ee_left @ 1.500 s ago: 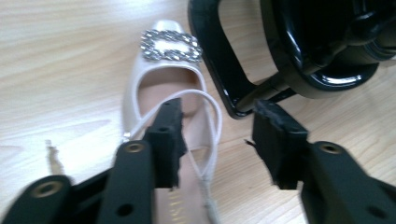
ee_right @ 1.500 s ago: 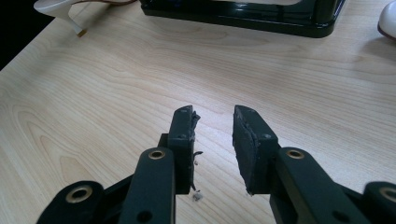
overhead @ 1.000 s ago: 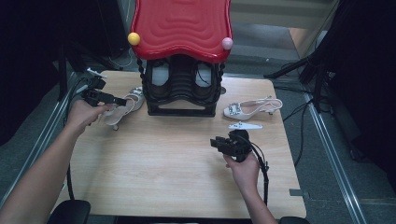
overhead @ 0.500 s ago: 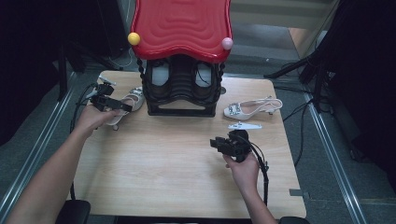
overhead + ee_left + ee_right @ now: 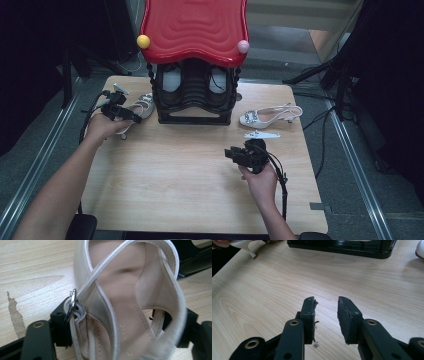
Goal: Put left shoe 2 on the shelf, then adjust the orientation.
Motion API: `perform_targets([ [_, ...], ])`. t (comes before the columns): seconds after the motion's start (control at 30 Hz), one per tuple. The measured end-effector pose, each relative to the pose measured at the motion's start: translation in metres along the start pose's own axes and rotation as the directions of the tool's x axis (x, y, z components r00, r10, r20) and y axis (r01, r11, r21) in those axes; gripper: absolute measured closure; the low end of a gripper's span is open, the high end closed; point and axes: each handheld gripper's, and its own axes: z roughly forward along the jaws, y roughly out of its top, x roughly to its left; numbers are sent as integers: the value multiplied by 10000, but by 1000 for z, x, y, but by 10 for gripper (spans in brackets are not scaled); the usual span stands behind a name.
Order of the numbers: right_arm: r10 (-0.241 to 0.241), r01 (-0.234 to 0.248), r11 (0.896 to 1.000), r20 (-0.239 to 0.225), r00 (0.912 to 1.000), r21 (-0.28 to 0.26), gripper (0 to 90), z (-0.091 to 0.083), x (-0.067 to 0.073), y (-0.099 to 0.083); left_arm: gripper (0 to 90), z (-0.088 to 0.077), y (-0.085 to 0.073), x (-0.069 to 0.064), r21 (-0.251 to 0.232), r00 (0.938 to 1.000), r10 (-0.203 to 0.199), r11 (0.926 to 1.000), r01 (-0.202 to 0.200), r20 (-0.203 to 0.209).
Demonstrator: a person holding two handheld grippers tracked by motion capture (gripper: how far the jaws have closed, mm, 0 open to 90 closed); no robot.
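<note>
We see that our left hand [image 5: 102,127] has come down and a little closer to the rack since a moment ago, and our right hand [image 5: 260,180] has stayed put.

The wooden table [image 5: 170,185] is the biggest thing. At its far edge stands a black shoe rack [image 5: 194,100] with a wavy red top [image 5: 195,27]. A yellow ball [image 5: 143,41] and a pink ball [image 5: 243,46] sit on the top's front corners.

On the far left, just beside the rack, lies a pale sandal [image 5: 130,302]. Our left arm reaches forward to it, and the left gripper [image 5: 120,111] points toward the rack. Its black jaws sit on both sides of the sandal's heel end and squeeze it, so it is grasping the sandal. A small silver buckle [image 5: 71,305] is by one jaw.

On the right, another white sandal [image 5: 270,116] lies on its side. Near it lies a flat white piece [image 5: 262,135].

Our right gripper [image 5: 237,154] is low over the table and points left. Its jaws are apart, with nothing between them.

There are gold letters inside the sandal, but they are too blurry to read.
</note>
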Motion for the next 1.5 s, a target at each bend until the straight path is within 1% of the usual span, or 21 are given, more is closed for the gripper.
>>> perform_targets([
  [0.1,4,-4,10000,-4,10000,5,685,0,0,0,316,-1,-2,3,-184,9995,-298,9994,299,60],
  [0.2,9,-9,10000,-13,10000,-21,685,0,0,0,339,-2,-3,4,-232,9988,-462,9986,466,156],
  [0.3,31,-31,10000,-16,10000,-32,686,0,0,0,353,-3,-2,4,-214,9983,-566,9982,569,131],
  [0.33,33,-33,10000,-16,10000,-37,685,0,0,0,358,-3,-3,5,-188,9987,-494,9986,496,127],
  [0.43,33,-33,10000,-12,10000,-84,686,0,-1,0,390,-5,-3,7,-146,9977,-656,9977,658,156],
  [0.53,81,-81,9999,-12,10000,-85,686,0,-1,0,393,-6,-5,9,-90,9980,-621,9980,623,151],
  [0.6,63,-63,9999,3,10000,-84,685,0,-1,0,395,-6,-6,10,-187,9961,-849,9962,854,247],
  [0.67,81,-81,9999,-8,10000,-88,686,-1,-1,0,398,-7,-6,11,-239,9956,-890,9957,897,279],
  [0.7,76,-76,9999,-8,10000,-90,685,-1,-2,0,399,-10,-7,12,-197,9954,-910,9956,916,287],
  [0.83,90,-90,9999,-20,10000,-77,686,0,-2,0,400,-17,-8,19,-541,9919,-1184,9912,1209,468],
  [0.9,97,-97,9999,-22,10000,-82,686,0,-2,0,400,-23,-9,23,-515,9917,-1191,9912,1216,481],
  [1.07,93,-94,9999,-19,10000,-82,686,0,-2,0,400,-34,-9,29,-779,9865,-1484,9850,1537,700],
  [1.1,95,-95,9999,-34,9999,-79,686,0,-2,0,400,-37,-9,30,-916,9848,-1576,9822,1639,725],
  [1.13,89,-90,9999,-19,10000,-70,686,0,-2,0,400,-39,-8,30,-929,9844,-1605,9816,1668,714],
  [1.17,101,-101,9999,-21,9999,-65,686,0,-2,0,400,-41,-8,30,-1060,9820,-1742,9777,1813,732],
  [1.27,94,-94,9999,-39,9999,-52,686,1,-2,0,399,-47,-6,30,-1131,9797,-1828,9750,1914,819],
  [1.33,78,-79,10000,-48,10000,-29,686,1,-2,0,399,-53,-4,30,-1265,9753,-1989,9694,2101,957],
  [1.37,81,-81,10000,-48,10000,-19,686,1,-2,0,400,-56,-3,31,-1242,9779,-1868,9724,1976,937],
  [1.4,79,-79,10000,-58,10000,-13,686,1,-2,0,399,-58,-1,29,-1280,9761,-1972,9697,2079,913],
  [1.47,74,-74,10000,-66,10000,-18,686,1,-1,0,400,-63,2,28,-1333,9779,-1917,9704,2015,832],
  [1.5,69,-70,10000,-61,10000,-33,686,1,-1,0,400,-66,4,27,-1334,9735,-2087,9663,2200,936],
])
